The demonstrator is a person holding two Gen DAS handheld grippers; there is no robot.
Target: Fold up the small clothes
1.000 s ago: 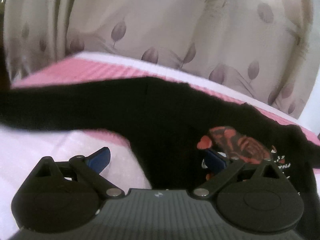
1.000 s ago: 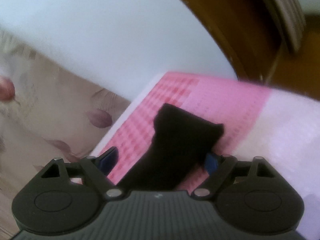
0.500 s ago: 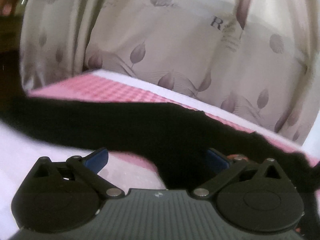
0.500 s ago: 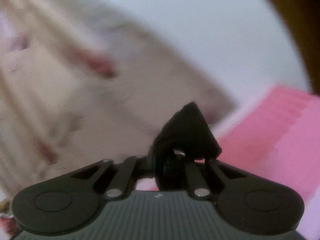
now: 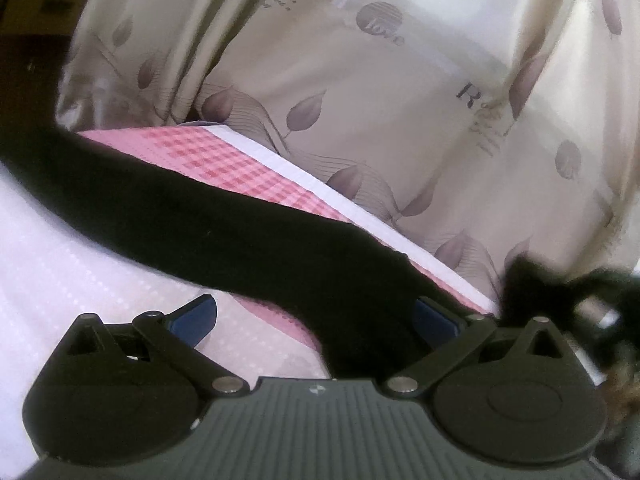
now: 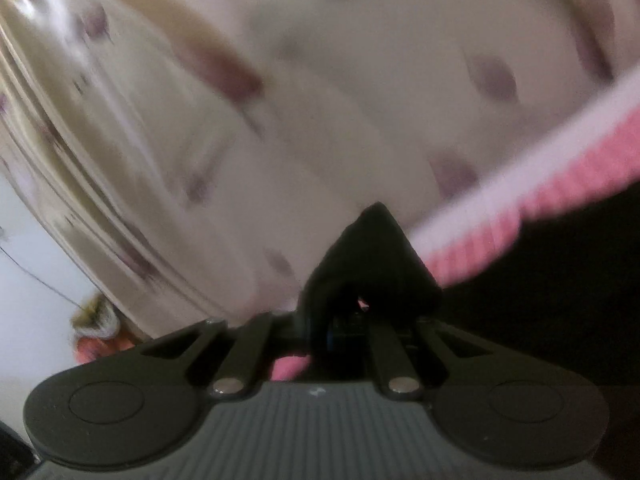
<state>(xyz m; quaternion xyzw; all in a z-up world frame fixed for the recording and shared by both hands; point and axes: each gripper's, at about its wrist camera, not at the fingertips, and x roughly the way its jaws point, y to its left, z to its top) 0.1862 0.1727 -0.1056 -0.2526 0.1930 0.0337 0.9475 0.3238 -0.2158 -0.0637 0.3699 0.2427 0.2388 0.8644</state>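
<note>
A small black garment [image 5: 224, 236] lies stretched across the pink checked surface [image 5: 224, 160] in the left wrist view, running from the far left down between my left fingers. My left gripper [image 5: 316, 318] is open, with the cloth passing between its blue pads [image 5: 192, 318] but not pinched. My right gripper [image 6: 352, 328] is shut on a peaked corner of the black garment [image 6: 372, 252], held above the surface edge. The right gripper also shows blurred at the left view's right edge [image 5: 576, 304].
A cream curtain with purple leaf prints [image 5: 400, 100] hangs just behind the surface's far edge [image 5: 320, 176]. It fills the right wrist view [image 6: 280, 100], which is motion-blurred. Dark furniture [image 5: 36, 20] stands at the far left.
My right gripper closed on the garment corner and swung left toward the curtain. The garment's printed front folded out of the left view; the left gripper stayed open.
</note>
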